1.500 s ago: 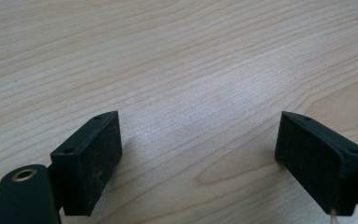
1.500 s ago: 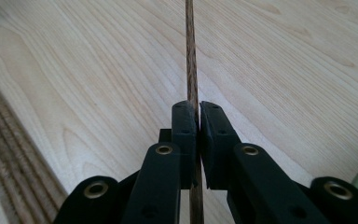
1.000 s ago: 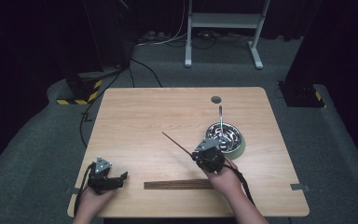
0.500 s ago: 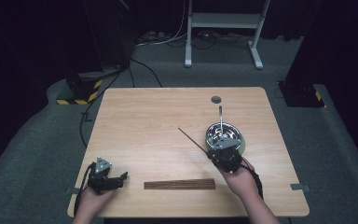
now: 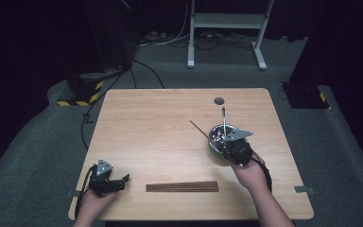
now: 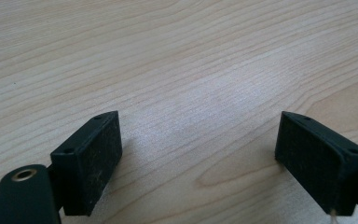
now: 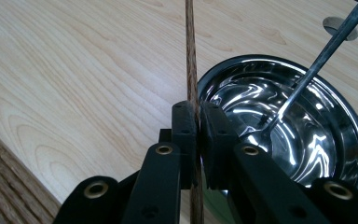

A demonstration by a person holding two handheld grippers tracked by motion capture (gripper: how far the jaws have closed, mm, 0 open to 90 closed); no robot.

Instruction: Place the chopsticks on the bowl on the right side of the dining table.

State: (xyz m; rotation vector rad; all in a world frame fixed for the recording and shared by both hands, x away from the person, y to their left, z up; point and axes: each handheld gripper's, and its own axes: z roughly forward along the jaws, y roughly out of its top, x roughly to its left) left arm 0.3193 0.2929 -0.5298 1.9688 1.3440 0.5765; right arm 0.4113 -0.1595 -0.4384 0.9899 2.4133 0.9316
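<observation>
**Q:** What have you got in the right gripper (image 7: 196, 122)?

**A:** I have its jaws clamped on one thin dark wooden chopstick (image 7: 189, 56), gripped near its lower end. The stick juts out toward 10 o'clock over the light wooden table (image 5: 160, 127). The gripper hovers at the rim of the shiny round steel bowl (image 7: 307, 135) at about 3 o'clock on the table. A long metal spoon (image 7: 307, 74) already leans in the bowl, handle pointing to 12.

**Q:** And the other hand?

**A:** The left gripper (image 6: 196, 154) sits low at 7 o'clock with its jaws wide apart, nothing between them. The bundle of remaining dark chopsticks (image 5: 182, 187) lies flat at 6 o'clock.

**Q:** How do I do this step well?

**A:** My guess: the stick goes into the bowl. I'd tilt the tip down inside the rim, clear of the spoon, and only part the jaws once it rests against steel. Otherwise I reckon it rolls off.
</observation>
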